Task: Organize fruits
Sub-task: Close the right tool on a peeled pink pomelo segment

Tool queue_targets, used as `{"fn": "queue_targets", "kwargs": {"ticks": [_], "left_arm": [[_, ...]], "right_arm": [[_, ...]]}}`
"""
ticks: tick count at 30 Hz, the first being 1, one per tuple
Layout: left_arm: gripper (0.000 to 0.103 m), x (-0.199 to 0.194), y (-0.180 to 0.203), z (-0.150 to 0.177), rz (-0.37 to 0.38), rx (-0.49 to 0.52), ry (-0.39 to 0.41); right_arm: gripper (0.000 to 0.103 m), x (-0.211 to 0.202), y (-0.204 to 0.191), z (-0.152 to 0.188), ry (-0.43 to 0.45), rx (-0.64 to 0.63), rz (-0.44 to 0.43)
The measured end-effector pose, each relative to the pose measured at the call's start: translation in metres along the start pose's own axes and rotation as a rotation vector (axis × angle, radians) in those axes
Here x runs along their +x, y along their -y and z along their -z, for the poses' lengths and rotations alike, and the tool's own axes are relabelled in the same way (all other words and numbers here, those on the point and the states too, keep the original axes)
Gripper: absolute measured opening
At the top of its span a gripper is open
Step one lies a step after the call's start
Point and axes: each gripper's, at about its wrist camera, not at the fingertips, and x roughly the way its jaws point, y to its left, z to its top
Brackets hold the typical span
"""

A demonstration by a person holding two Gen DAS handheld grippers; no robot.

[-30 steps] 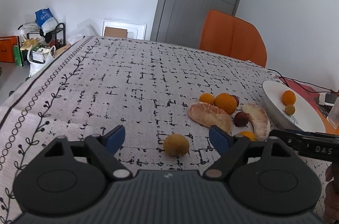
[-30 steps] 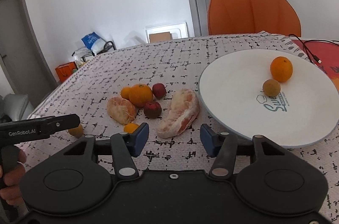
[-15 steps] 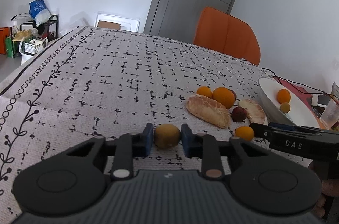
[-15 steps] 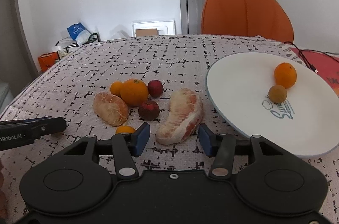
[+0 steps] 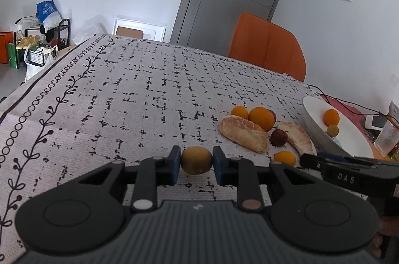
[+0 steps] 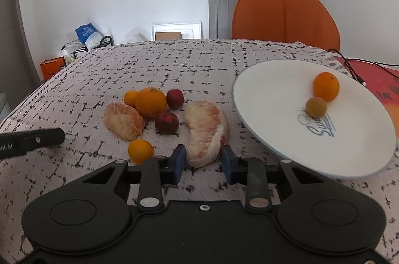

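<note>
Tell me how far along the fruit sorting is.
Done: an orange and a small brown fruit sit on the white plate. In hand: left gripper clamps a brown fruit; right gripper has just closed on a pomelo wedge. Left: six more pieces on the tablecloth.

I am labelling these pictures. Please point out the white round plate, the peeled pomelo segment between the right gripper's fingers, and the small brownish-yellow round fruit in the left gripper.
white round plate (image 6: 269, 99), right wrist view, bare inner surface.
peeled pomelo segment (image 6: 208, 131), right wrist view, middle of flesh.
brownish-yellow round fruit (image 5: 196, 160), left wrist view, centre of skin.
</note>
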Motion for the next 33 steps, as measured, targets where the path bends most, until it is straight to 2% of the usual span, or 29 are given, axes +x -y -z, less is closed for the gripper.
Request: {"fn": "queue_targets", "kwargs": {"ticks": [15, 19, 23, 33], "left_arm": [[0.026, -0.003, 0.009, 0.001, 0.012, 0.001, 0.007], [0.026, -0.003, 0.014, 0.003, 0.016, 0.007, 0.004], [0.026, -0.003, 0.015, 0.004, 0.010, 0.015, 0.000], [0.026, 0.005, 0.009, -0.001, -0.017, 0.004, -0.009]], "right_arm": [[0.027, -0.033, 0.018, 0.022, -0.017, 0.041, -0.010], [0.033, -0.033, 0.024, 0.023, 0.003, 0.068, -0.037], [0.047, -0.026, 0.021, 0.021, 0.017, 0.040, -0.028], [0.048, -0.009, 0.016, 0.010, 0.022, 0.015, -0.029]]}}
